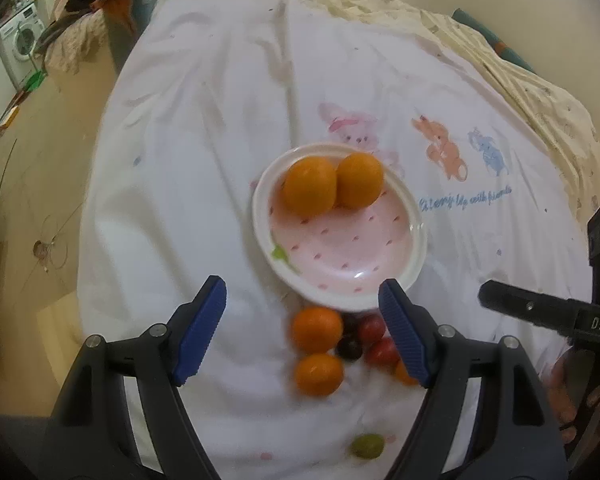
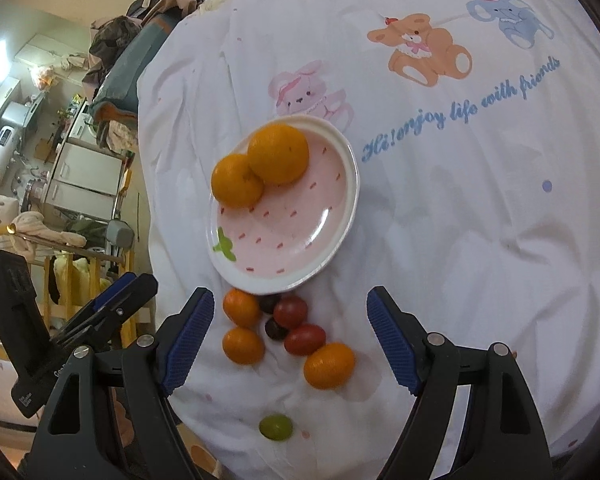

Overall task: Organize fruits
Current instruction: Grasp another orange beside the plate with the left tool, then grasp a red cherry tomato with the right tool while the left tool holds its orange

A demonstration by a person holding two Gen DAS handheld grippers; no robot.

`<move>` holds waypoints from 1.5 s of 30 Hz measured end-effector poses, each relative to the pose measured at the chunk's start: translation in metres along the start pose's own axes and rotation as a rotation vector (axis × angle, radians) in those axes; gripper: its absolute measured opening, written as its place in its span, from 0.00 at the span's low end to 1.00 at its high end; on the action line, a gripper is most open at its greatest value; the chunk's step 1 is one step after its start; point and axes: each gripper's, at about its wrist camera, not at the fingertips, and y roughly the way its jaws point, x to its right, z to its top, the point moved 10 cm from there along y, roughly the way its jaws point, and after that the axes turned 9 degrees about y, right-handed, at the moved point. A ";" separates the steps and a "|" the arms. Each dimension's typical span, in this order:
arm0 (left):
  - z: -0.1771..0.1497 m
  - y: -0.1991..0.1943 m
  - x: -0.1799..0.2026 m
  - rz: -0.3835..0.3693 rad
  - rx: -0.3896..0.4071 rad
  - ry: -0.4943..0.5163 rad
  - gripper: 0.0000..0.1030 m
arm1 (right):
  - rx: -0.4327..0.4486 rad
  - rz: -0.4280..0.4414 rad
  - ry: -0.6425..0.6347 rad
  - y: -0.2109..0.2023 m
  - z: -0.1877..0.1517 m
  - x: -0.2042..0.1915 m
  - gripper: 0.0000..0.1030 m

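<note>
**Both tools hanging spread above the fruit on the bed**

A white sheet printed with cartoon animals and blue lettering is covering the bed and carrying everything. A pink plate with a white rim and small red dashes is sitting on it, near the middle of both views. Two large oranges are lying touching each other at the plate's far edge.

The left tool is hanging over the near side of the sheet with its blue pads spread wide and nothing between them. The right tool is hanging beside it, likewise spread and pinching nothing; each tool is showing at the edge of the other's view.

Just off the plate's near rim, a loose cluster is lying on the sheet: three small oranges, two of them side by side at the left and one at the right, with two red tomatoes and two dark grapes packed between them, touching. A single green grape is lying apart from the cluster, nearer the cameras.
</note>
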 end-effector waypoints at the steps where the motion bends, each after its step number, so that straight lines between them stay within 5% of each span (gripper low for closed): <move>1: -0.004 0.000 -0.002 0.006 -0.005 -0.001 0.74 | -0.002 -0.007 -0.004 0.000 -0.002 0.000 0.79; 13: -0.033 0.018 -0.028 0.053 -0.037 -0.043 0.74 | -0.026 -0.069 0.055 0.013 -0.013 0.016 0.81; 23: -0.073 0.057 0.020 -0.081 -0.187 0.070 0.73 | -0.022 -0.100 0.104 0.021 -0.004 0.025 0.81; 35: -0.085 0.073 0.038 -0.107 -0.247 0.123 0.38 | -0.053 -0.114 0.086 0.033 -0.007 0.022 0.81; 45: -0.076 0.054 0.039 -0.109 -0.219 0.114 0.35 | -0.128 -0.125 0.000 0.051 -0.023 0.008 0.81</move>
